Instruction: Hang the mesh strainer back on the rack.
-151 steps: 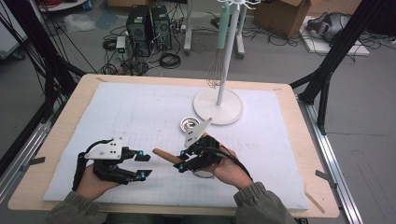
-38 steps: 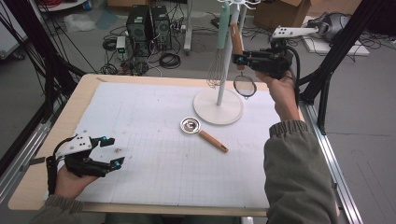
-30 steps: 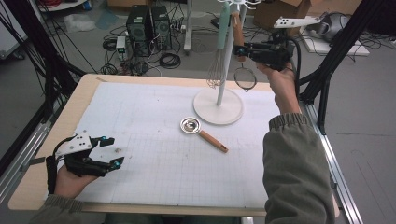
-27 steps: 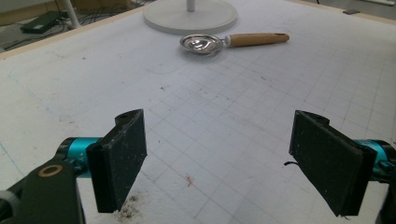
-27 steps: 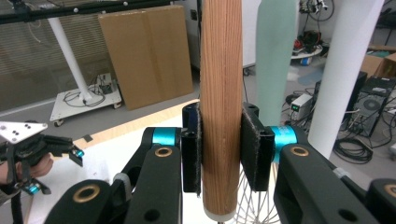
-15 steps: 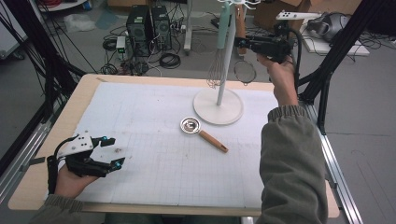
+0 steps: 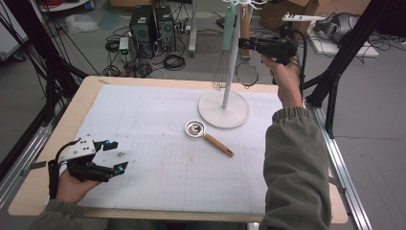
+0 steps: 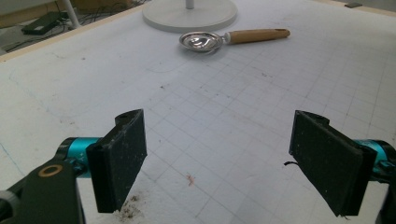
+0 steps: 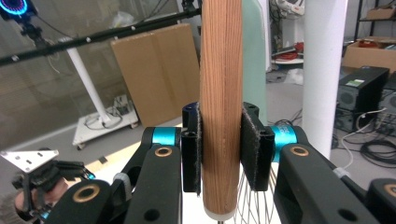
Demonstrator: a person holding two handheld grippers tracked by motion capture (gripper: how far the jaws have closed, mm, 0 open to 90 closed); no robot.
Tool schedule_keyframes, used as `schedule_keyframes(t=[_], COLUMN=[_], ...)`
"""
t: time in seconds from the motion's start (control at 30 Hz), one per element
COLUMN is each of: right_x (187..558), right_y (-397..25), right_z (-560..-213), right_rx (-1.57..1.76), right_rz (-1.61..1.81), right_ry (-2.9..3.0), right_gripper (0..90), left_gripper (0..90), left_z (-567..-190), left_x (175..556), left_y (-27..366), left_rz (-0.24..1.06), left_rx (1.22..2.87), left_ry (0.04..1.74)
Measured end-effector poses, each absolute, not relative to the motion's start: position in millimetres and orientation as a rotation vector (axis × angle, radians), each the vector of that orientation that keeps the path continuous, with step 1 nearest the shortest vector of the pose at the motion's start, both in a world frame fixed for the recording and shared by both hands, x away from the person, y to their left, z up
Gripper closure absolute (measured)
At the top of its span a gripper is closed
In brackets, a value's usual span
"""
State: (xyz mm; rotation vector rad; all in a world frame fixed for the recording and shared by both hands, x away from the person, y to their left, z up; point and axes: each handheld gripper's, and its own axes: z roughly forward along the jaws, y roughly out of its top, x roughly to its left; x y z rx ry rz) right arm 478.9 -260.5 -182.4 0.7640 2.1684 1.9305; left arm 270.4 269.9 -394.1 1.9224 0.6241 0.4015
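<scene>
While the right gripper [image 7: 245, 43] is raised beside the top of the white rack [image 7: 231, 48], its jaws are clamped flat on the wooden handle [image 9: 220, 107] of a small mesh strainer [image 7: 247, 74], which hangs upright with its bowl downward, just to the right of the rack's pole and well above the rack's round base [image 7: 223, 109]. A whisk [image 7: 221, 72] hangs on the pole's left side. The step in hand appears to be hooking the strainer onto a peg at the rack's head; the peg and the handle's top end are cut off at the frame edge, so alignment cannot be confirmed. To do it well, keep the handle vertical, seat the end fully, and release only when the weight rests on the rack. Forward of the base lies a metal scoop [image 7: 196, 128], wooden-handled. Far from the rack, the left gripper [image 7: 112, 155] rests at the near table edge, jaws spread wide, empty.
</scene>
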Motion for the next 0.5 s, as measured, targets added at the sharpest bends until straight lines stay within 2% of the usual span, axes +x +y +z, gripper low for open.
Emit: schedule_keyframes(t=[0.5], right_x=[484.7], right_y=[-249.6], right_z=[-188.2], right_rx=[0.803], right_rz=[1.959], right_ry=[2.171], right_gripper=[72.3], left_gripper=[19.4], left_z=[-392.8], left_x=[268.7], left_y=[271.3], left_rz=[0.403], left_rx=[1.920], left_ry=[0.615])
